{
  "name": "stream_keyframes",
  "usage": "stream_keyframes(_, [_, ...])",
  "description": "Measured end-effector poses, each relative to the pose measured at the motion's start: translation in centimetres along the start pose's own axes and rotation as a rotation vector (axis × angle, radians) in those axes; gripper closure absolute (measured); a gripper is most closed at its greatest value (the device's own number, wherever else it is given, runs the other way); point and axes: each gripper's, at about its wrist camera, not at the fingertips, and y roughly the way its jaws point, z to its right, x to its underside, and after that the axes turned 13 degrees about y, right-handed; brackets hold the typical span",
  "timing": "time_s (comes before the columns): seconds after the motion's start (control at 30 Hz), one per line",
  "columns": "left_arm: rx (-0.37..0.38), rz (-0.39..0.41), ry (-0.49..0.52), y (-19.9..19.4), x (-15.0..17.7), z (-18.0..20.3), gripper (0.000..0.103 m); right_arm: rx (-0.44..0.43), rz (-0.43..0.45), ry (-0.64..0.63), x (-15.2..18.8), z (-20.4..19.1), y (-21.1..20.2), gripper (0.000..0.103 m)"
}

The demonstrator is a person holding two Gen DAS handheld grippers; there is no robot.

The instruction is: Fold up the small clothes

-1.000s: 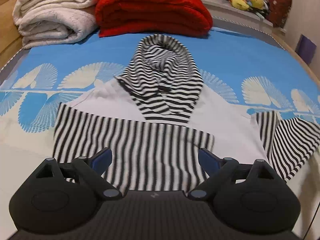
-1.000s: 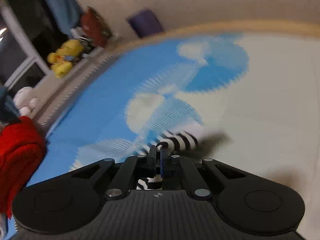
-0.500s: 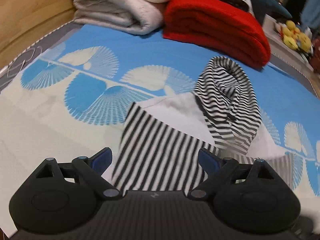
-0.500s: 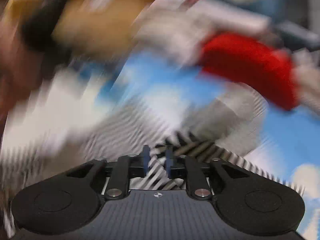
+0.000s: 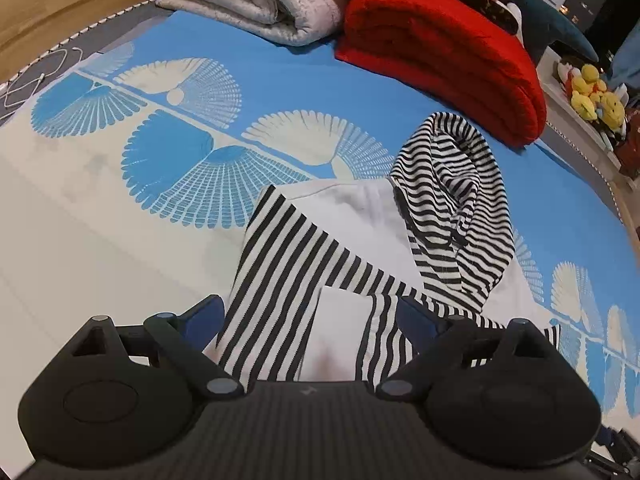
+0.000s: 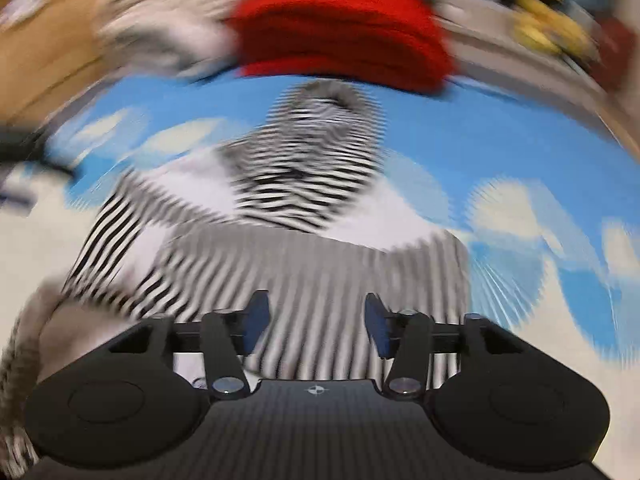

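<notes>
both claws wide open and holding nothing: left claw [image 5: 310,316] hangs over the striped sleeves, right claw [image 6: 316,318] over the same folded hoodie [image 5: 360,248], lying on the bed [image 5: 100,240] in front of the red blanket [image 5: 440,52]. risk: a low claw snags a loose sleeve and undoes the fold.

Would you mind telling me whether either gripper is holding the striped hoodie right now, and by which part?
Nothing is held. The left gripper and right gripper are both open above the striped hoodie, gripping no fabric.
</notes>
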Motion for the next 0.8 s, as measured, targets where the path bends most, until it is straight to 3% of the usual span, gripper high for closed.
stream_keyframes(0.13, [-0.008, -0.023, 0.024, 0.9, 0.5, 0.5, 0.008, 0.193, -0.106, 0.093, 2.3, 4.0, 4.8, 0.043])
stream_keyframes(0.23, [0.003, -0.048, 0.035, 2.0, 1.0, 0.9, 0.009, 0.153, -0.116, 0.206, 2.1, 6.3, 6.5, 0.043])
stream_keyframes(0.4, [0.035, -0.102, 0.099, 4.8, 1.9, 2.0, 0.035, 0.185, -0.193, 0.278, 2.5, 8.1, 9.3, 0.043])
stream_keyframes(0.8, [0.02, -0.207, 0.158, 9.8, 3.9, 3.8, 0.04, 0.165, -0.145, 0.186, 0.4, 7.7, 7.9, 0.043])
